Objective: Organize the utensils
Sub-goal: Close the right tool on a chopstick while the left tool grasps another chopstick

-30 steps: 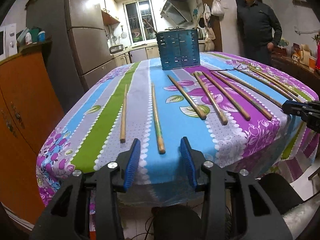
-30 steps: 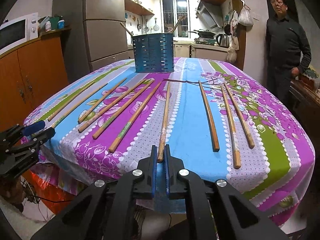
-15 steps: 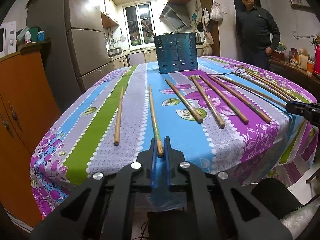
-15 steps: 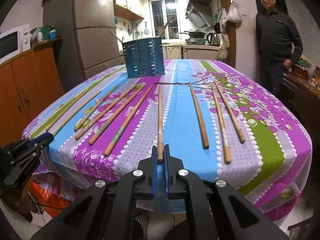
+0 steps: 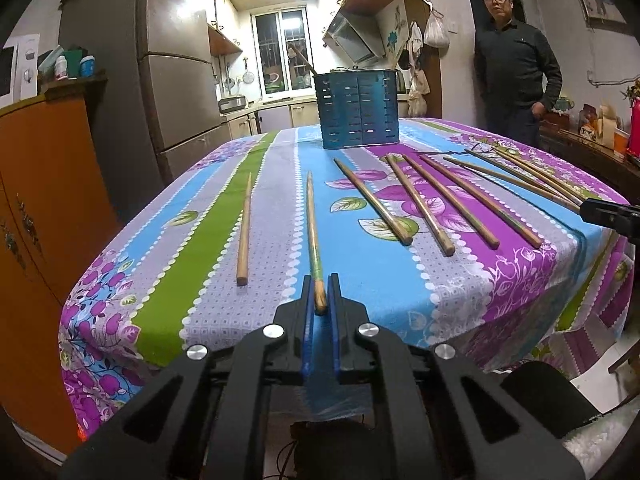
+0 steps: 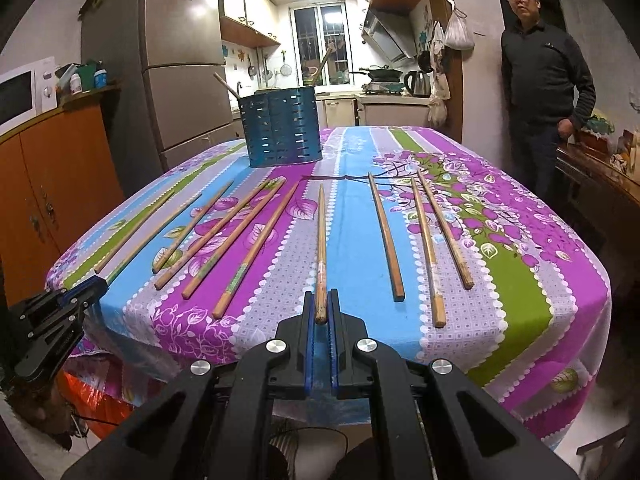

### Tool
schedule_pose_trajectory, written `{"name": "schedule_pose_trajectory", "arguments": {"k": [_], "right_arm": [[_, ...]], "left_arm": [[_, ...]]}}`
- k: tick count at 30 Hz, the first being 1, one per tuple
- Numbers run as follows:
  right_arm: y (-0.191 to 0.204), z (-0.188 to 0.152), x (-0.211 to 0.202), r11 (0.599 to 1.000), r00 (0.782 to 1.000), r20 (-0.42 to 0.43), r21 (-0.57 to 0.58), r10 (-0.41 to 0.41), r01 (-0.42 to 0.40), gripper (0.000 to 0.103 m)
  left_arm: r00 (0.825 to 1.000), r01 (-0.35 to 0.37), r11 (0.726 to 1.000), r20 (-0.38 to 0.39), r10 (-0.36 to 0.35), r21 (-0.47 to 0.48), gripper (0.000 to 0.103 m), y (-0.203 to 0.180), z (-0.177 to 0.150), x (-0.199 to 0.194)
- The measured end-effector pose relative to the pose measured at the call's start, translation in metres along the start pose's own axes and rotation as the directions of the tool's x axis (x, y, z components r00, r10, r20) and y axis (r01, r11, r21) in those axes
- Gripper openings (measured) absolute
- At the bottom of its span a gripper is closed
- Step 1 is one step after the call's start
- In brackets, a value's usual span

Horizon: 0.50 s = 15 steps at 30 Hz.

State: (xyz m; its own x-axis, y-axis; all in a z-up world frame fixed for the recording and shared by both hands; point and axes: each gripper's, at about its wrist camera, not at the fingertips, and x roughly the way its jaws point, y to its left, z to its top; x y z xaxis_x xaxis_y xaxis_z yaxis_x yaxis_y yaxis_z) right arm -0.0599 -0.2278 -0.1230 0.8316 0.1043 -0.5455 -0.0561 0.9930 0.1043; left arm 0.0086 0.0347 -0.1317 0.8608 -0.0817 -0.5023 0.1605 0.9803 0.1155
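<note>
Several long wooden chopsticks lie in a row on the flowered tablecloth (image 5: 192,264). My left gripper (image 5: 320,285) is shut on the near end of a green-banded chopstick (image 5: 313,232), second from the left. My right gripper (image 6: 321,301) is shut on the near end of a middle chopstick (image 6: 321,240). Both sticks still lie along the cloth. A blue slotted utensil holder (image 5: 357,110) stands at the far end of the table, also in the right wrist view (image 6: 280,128), with two sticks in it. The left gripper shows at the left edge of the right wrist view (image 6: 52,320).
A man in dark clothes (image 5: 516,68) stands at the far right of the table. An orange cabinet (image 5: 44,200) and a steel fridge (image 5: 176,92) are on the left. A wooden sideboard (image 6: 600,184) with clutter is on the right.
My left gripper went from open to shut on the green-banded chopstick's near end. My right gripper stayed shut on its chopstick. Both views shifted slightly closer to the table.
</note>
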Motion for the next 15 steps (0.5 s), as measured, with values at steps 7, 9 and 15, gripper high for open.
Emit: {"name": "schedule_pose_trajectory", "arguments": {"k": [7,9,15], "right_arm": [[0.0,0.0,-0.004,1.0,1.0,0.015,-0.006,-0.001,0.001,0.007],[0.001,0.0,-0.006,1.0,1.0,0.023,-0.014,-0.003,0.003,0.007],[0.008,0.014,-0.022,0.997,0.994,0.106,-0.078,-0.008,0.017,0.007]], "left_arm": [[1.0,-0.007,1.0,0.026,0.007,0.008,0.005,-0.001,0.003,-0.006],[0.999,-0.008,1.0,0.038,0.007,0.009,0.005,-0.002,0.005,-0.01],[0.998,-0.007,1.0,0.069,0.007,-0.004,0.005,0.002,0.017,-0.018]]}}
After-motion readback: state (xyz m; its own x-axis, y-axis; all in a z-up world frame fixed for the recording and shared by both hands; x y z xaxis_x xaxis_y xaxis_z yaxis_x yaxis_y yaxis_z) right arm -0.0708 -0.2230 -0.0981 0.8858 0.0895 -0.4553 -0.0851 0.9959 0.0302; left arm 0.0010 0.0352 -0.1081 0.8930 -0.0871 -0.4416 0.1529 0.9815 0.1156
